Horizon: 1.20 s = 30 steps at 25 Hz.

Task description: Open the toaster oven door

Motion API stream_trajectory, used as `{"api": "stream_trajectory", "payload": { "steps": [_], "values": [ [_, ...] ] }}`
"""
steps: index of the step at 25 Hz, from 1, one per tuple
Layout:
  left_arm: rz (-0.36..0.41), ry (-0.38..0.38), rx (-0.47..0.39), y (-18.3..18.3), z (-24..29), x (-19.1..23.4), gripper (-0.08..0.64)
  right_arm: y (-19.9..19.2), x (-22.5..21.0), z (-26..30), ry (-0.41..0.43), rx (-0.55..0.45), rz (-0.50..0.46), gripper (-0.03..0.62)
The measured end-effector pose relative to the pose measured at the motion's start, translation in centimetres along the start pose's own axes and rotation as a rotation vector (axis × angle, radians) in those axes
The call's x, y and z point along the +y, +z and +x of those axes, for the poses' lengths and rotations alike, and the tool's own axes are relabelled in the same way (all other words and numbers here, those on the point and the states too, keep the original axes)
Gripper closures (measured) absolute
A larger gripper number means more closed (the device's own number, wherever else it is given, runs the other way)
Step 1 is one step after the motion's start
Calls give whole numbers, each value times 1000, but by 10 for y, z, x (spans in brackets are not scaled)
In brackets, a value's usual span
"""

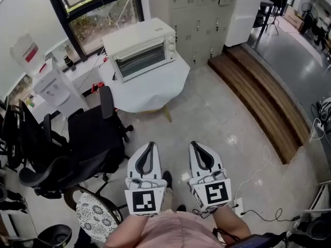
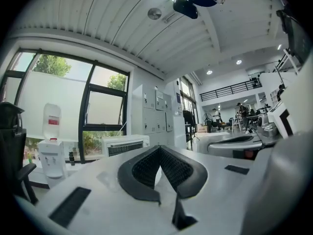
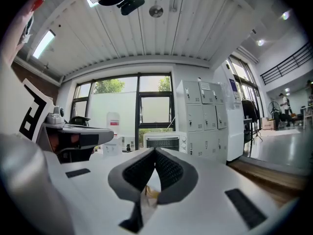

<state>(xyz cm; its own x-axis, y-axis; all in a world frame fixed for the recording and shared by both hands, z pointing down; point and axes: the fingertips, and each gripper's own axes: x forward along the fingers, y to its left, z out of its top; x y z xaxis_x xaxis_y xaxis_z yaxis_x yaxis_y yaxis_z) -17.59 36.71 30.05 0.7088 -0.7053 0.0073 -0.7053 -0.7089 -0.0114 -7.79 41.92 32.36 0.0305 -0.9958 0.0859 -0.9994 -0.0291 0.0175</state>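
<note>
Head view: left tongs [image 1: 151, 144] and right tongs [image 1: 193, 144] held side by side at 6 o'clock, low over the floor [image 1: 217, 123], both pointing toward 12.

Left tongs: clenched, tips meeting, nothing between them (left gripper view [image 2: 159, 148]).
Right tongs: likewise clenched and empty (right gripper view [image 3: 155, 150]).

Toaster oven [image 1: 140, 48]: white, sits on a cloth-covered tabletop [image 1: 155, 92] at about 11 o'clock from both tongs, well apart from them. Glass door faces the tongs and stands closed. Knobs are at the right end of its front.

- Left gripper view: oven [image 2: 124, 144] shows at 11 o'clock off the tips, far behind them.
- Right gripper view: oven [image 3: 165, 141] shows at about 12 o'clock, just above the tips, also far off.

Surroundings: black office chair [image 1: 93, 133] at 9 o'clock of the tongs, between them and the tabletop's left side. Water dispenser [image 1: 51, 87] at 10 o'clock. Grey lockers [image 1: 199, 14] behind the oven at 1 o'clock.
</note>
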Motion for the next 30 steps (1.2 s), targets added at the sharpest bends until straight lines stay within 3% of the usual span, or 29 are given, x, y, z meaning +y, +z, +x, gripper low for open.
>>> {"api": "stream_trajectory", "payload": {
  "steps": [6,12,24,30],
  "values": [
    [7,-11,-14,8,80,53,547,18,-14,98,5,-7,2,591],
    [-8,-24,-35,17,137,88,546,37,-29,158,-10,-27,-20,591],
    [-7,-56,-13,2,215,102,547,37,-69,223,-23,-26,-19,591],
    [8,-14,30,-20,271,106,546,33,-105,274,46,-27,-15,591]
  ]
}}
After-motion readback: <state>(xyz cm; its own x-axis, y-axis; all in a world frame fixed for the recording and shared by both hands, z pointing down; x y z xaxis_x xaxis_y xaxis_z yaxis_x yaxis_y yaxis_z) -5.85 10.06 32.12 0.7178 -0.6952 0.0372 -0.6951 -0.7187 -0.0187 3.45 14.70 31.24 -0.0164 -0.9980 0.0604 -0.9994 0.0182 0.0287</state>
